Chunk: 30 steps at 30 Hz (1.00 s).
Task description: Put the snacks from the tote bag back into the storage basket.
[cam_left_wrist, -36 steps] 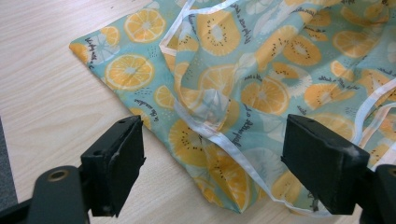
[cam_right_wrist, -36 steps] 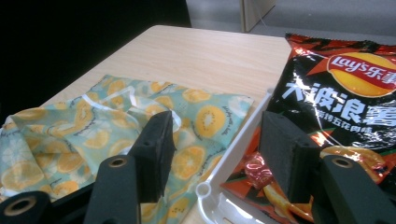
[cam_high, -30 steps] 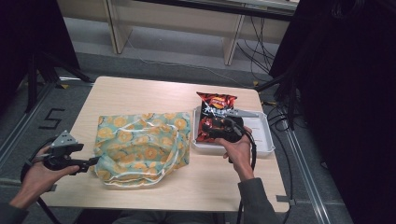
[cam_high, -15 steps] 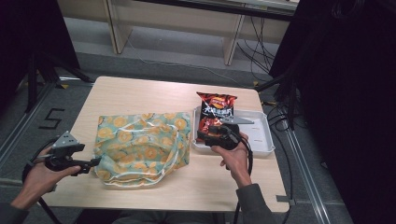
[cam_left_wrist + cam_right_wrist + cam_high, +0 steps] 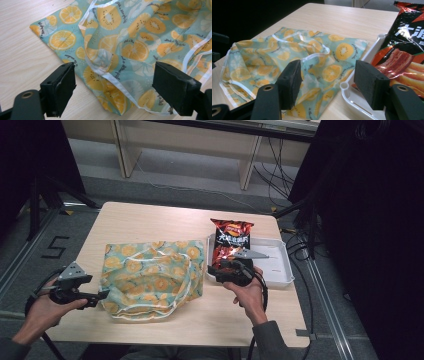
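At the near left corner of the wooden table (image 5: 150, 220), the person's left hand (image 5: 40, 307) held the left gripper (image 5: 102, 296) low over the surface, its tip just at the near left corner of the fabric bag (image 5: 150, 277). In the left gripper view, that gripper's jaws stood spread wide with nothing between the pads, and the bag's white-trimmed corner lay on the table in the gap ahead of them. The bag, teal with an orange and kiwi slice print and white piping, lay flat and rumpled on the left half of the table, closer to the near edge than the far one, with its white straps curling along its right side. Its right edge lay just beside the left rim of the white tray (image 5: 280, 270), which sat by the table's right edge. A red and black snack packet (image 5: 231, 237) lay in the tray's left part, with its top reaching past the tray's far rim toward the far edge of the table. The right hand (image 5: 247, 292) held the right gripper (image 5: 212, 270) over the tray's near left corner, pointing left toward the bag. In the right gripper view, its jaws were likewise spread apart and empty, with the bag's right edge and the tray's corner visible between them and the packet just to the right
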{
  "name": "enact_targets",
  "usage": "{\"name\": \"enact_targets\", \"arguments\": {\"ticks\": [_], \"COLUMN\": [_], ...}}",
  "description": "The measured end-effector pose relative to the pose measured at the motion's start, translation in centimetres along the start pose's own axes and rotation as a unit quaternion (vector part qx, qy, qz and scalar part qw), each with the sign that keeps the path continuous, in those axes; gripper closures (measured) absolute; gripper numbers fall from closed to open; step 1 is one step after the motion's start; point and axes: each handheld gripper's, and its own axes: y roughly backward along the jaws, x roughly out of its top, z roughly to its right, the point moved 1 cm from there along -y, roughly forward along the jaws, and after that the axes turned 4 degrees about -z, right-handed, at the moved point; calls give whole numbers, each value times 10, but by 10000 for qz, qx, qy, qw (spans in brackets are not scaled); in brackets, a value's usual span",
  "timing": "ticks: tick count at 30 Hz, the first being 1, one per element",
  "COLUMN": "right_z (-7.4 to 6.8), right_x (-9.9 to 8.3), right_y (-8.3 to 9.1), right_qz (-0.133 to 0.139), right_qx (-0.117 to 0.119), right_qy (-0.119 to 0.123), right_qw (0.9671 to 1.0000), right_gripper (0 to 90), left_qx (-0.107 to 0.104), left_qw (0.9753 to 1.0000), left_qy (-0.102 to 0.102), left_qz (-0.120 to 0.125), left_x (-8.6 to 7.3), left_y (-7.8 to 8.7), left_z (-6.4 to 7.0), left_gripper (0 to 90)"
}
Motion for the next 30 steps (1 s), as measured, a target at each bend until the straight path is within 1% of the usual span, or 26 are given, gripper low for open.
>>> {"name": "enact_targets", "arguments": {"ticks": [1, 3, 4, 5, 6, 7, 8, 10, 11, 12, 13, 14, 16, 17, 18, 19, 20, 21, 22, 23, 25, 26, 27, 28, 29, 30], "right_z": [-1, -3, -1, -4, -3, -2, -3, -7, -5, -6, -6, -6, -10, -10, -10, -12, -14, -13, -15, -16, -16, -19, -19, -20, -19, -20], "right_x": [-1, -3, -4, -5, -6, -6, -7, -9, -10, -11, -11, -12, -14, -15, -16, -16, -18, -18, -19, -20, -23, -25, -26, -27, -29, -30], "right_y": [-2, -2, -3, -3, -4, -3, -4, -4, -5, -6, -6, -6, -7, -7, -7, -6, -6, -6, -5, -5, -4, -1, -2, -1, 0, 1], "right_qz": [85, 69, 48, -11, 31, 20, 2, -42, -41, -47, -103, -123, -155, -173, -171, -212, -218, -199, -252, -261, -270, -340, -291, -323, -348, -439], "right_qx": [9, 54, 89, 87, 78, 1, 106, 121, 95, 109, 146, 44, 169, 165, 153, 180, 161, 181, 186, 197, 157, 111, 117, 138, 120, 170], "right_qy": [10, -40, 89, -64, 62, 181, 111, -66, 86, 68, 63, 124, -18, 77, 115, 81, 77, 236, 115, 100, 278, 150, 225, 289, 377, 341], "right_qw": [10000, 10000, 9999, 9999, 9999, 9998, 9999, 9999, 9999, 9999, 9998, 9998, 9997, 9997, 9997, 9996, 9996, 9994, 9994, 9994, 9991, 9992, 9993, 9990, 9986, 9983], "right_gripper": [393, 392, 391, 390, 389, 387, 386, 382, 379, 377, 376, 373, 371, 369, 369, 365, 364, 362, 360, 357, 349, 347, 343, 334, 327, 321], "left_qx": [-13, -16, -20, -24, -48, -52, -48, -22, -31, -37, -76, -67, -68, -95, -105, -87, -97, -82, -58, -69, -90, -116, -136, -136, -156, -161], "left_qw": [10000, 10000, 10000, 10000, 10000, 10000, 10000, 10000, 10000, 10000, 9999, 9999, 9999, 9999, 9999, 9999, 9999, 10000, 10000, 9999, 9999, 9999, 9998, 9999, 9998, 9998], "left_qy": [9, -2, 4, 28, 29, 13, -14, -18, -59, -38, 58, -78, -104, -87, 68, -64, -36, -38, -80, -13, -34, 11, 41, 3, 7, -35], "left_qz": [58, 48, 49, 72, 38, -5, -3, 48, 12, 31, 31, -43, -58, -67, 40, -10, 4, 7, 4, 122, 33, 95, 103, 73, 139, 99], "left_x": [0, 0, 0, 0, 0, 0, 0, 0, 0, 0, 0, 1, 1, 1, 1, 1, 1, 1, 1, 0, 0, -1, -1, -2, -2, -2], "left_y": [-1, -1, -1, -1, -1, 0, 0, -1, -1, -1, -2, -1, -1, -1, -2, -1, -1, 0, 0, -1, 0, -1, -2, -1, -2, -1], "left_z": [0, 0, 1, 2, 2, 2, 2, 2, 2, 3, 5, 4, 4, 5, 7, 6, 6, 7, 7, 9, 11, 12, 14, 15, 16, 16], "left_gripper": [177, 177, 177, 177, 177, 176, 177, 177, 177, 177, 177, 177, 177, 177, 177, 177, 177, 177, 177, 177, 177, 177, 177, 177, 177, 177]}}
